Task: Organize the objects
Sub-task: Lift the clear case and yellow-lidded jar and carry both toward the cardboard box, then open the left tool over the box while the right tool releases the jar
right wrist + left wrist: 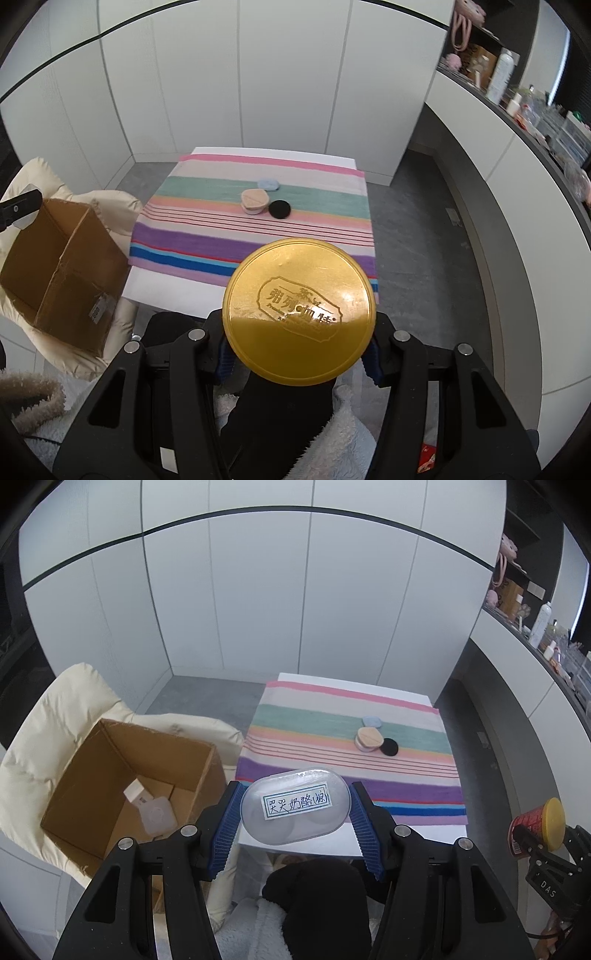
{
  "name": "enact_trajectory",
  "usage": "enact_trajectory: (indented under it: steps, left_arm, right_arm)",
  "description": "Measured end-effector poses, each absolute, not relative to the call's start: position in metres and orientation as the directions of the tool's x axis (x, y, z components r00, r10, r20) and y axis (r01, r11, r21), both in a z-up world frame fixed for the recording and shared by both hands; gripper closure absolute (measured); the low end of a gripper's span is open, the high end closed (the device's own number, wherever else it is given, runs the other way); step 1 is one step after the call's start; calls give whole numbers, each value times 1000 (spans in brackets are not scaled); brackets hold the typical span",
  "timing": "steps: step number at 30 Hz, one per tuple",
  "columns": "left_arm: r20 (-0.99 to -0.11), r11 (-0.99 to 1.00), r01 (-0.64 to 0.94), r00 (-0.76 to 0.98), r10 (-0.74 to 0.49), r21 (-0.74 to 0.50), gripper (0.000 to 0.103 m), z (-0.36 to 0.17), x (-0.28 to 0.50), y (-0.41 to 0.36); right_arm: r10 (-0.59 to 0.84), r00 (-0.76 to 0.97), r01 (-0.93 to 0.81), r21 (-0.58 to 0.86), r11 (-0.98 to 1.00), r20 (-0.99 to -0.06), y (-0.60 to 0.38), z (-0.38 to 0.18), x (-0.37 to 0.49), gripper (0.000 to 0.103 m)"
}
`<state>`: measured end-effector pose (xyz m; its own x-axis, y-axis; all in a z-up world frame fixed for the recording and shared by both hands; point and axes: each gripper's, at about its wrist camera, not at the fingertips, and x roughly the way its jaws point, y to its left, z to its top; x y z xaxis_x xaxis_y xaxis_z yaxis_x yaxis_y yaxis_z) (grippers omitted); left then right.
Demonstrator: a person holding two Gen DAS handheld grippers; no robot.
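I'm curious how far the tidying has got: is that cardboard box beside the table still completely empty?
No, the cardboard box already holds a few things on its floor, among them a small white carton and a clear plastic container.

Gold-lidded can (299,312) between right gripper (297,354) fingers (370,363), above striped cloth (258,221).

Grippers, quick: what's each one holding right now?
Left gripper: shut on the clear oval plastic container with a handwritten label.
Right gripper: shut on the red can with a gold round lid.
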<state>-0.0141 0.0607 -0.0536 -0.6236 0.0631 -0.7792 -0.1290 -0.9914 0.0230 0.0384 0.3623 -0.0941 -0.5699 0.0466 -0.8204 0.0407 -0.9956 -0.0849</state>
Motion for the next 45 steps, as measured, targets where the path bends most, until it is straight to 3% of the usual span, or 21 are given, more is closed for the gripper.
enact_trajectory:
  steps: [28, 45]
  left_arm:
    - [-799, -952, 307, -569, -195, 14, 44, -60, 50, -149]
    - [-856, -952, 305, -486, -178, 26, 44, -101, 11, -164]
  right_arm:
    - [-295, -466, 578, -34, -815, -834, 126, -110, 50, 47]
    - [-342, -363, 661, 20, -751, -867, 76, -135, 35, 47]
